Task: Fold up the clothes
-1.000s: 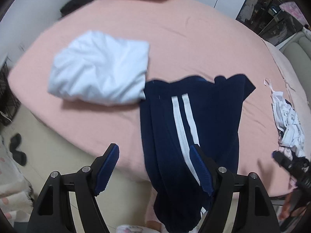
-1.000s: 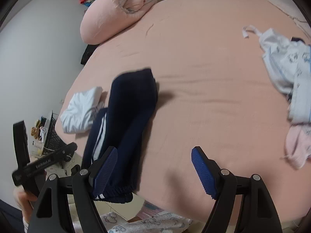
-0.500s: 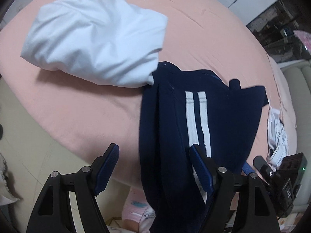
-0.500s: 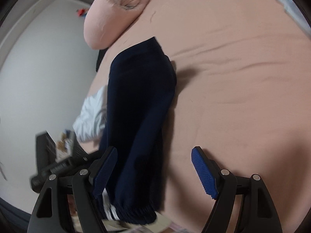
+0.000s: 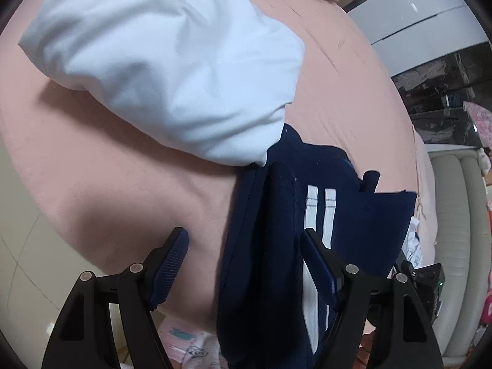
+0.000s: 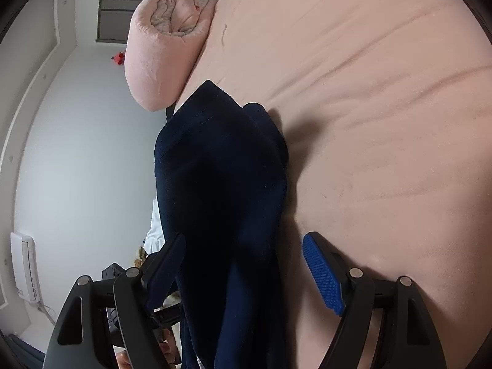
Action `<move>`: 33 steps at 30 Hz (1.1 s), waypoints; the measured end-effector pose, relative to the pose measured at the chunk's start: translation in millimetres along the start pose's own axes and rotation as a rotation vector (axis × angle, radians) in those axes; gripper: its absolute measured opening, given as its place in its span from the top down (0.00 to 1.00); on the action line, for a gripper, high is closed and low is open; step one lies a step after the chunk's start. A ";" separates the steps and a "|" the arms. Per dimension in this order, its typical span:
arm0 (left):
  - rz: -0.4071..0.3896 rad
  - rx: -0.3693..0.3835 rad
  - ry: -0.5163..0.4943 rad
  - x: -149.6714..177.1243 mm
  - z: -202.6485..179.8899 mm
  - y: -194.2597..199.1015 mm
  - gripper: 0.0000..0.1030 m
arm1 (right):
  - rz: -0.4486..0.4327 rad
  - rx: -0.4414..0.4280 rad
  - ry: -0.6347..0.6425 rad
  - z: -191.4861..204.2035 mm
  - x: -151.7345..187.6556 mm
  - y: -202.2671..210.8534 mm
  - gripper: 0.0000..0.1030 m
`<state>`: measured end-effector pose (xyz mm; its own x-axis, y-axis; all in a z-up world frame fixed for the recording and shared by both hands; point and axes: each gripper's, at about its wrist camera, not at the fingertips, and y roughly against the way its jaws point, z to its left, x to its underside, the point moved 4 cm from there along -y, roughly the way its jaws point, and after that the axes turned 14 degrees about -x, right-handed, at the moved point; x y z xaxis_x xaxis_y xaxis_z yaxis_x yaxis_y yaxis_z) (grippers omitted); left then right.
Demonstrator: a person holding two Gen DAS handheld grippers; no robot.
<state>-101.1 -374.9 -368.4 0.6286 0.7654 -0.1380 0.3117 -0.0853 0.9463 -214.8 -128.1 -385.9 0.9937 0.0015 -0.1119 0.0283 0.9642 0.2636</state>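
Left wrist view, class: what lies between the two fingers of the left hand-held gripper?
Pink bedsheet and the edge of the navy white-striped trousers; the open left hand-held gripper grips nothing.

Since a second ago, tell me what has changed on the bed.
Both tools have come down and closed in on the navy trousers, which now fill more of each view. Neither has taken hold: the left tool and right tool stay open. The trousers and folded white garment lie where they were.

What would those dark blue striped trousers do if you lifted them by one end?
The navy trousers would probably sag limply; they already drape over the bed edge. Likely light, being thin folded cloth. The ridged fingers should grip without much slipping.
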 end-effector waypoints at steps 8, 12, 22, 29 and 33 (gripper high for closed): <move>0.050 0.197 0.069 -16.5 -5.9 -12.3 0.28 | 0.009 -0.026 -0.003 0.0 -4.6 -16.8 0.24; 0.087 0.270 0.067 -15.9 -16.8 -20.5 0.20 | 0.025 -0.021 0.024 3.1 -3.3 -25.6 0.24; 0.060 0.228 -0.060 5.4 -18.9 -21.7 0.15 | 0.051 0.056 0.071 4.6 -0.4 -39.6 0.51; 0.080 0.321 0.019 2.8 -7.2 -23.2 0.06 | 0.026 -0.025 -0.065 -26.0 -5.2 -34.5 1.00; 0.079 0.324 0.009 3.9 -6.4 -25.0 0.05 | 0.033 0.020 -0.036 -20.0 -2.0 -41.3 1.00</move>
<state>-111.0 -365.7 -390.7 0.6537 0.7541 -0.0637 0.4734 -0.3418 0.8118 -220.2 -162.6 -415.7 0.9974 0.0239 -0.0686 -0.0033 0.9583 0.2859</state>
